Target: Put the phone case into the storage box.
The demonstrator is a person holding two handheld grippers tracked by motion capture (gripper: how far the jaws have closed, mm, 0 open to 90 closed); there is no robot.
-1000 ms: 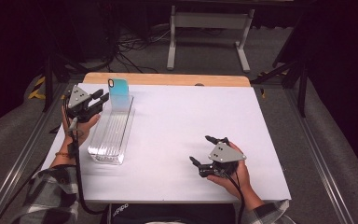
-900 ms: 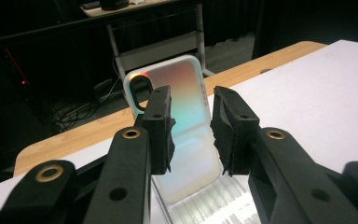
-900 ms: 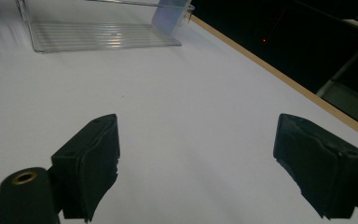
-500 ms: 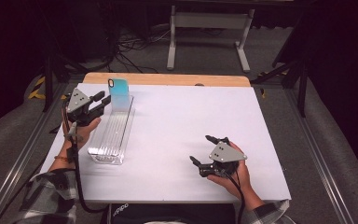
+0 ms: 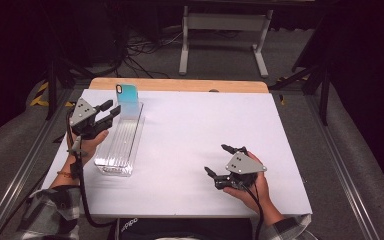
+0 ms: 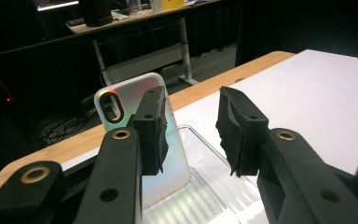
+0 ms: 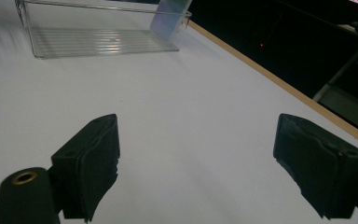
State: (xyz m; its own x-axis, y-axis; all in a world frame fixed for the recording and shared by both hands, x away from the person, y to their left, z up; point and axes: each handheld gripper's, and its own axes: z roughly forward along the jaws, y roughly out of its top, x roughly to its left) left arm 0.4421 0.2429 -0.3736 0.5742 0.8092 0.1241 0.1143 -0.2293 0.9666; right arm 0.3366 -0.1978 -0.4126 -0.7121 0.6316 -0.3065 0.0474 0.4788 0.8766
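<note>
A light blue iridescent phone case (image 5: 128, 98) (image 6: 133, 93) stands upright at the far end of a clear plastic tray (image 5: 111, 161) (image 6: 205, 186) on the left of the white table. My left gripper (image 5: 113, 108) (image 6: 191, 126) hovers just beside it on the near left. Its jaws have just been opening and stand apart with nothing between them; the case shows behind the left jaw. My right gripper (image 5: 216, 159) (image 7: 196, 163) rests low over the table's near right, wide open and empty. Its view takes in the tray (image 7: 98, 42) and case (image 7: 168, 18) farther off.
A wooden strip (image 5: 180, 85) runs along the table's far edge. Beyond it stand a white metal frame (image 5: 220, 30) and loose cables on the floor. Bare white table top (image 5: 190, 125) lies between the two grippers.
The left gripper has drawn back slightly from the phone case and its jaws have spread wider. The case stays upright in the tray. The right gripper has not moved.
</note>
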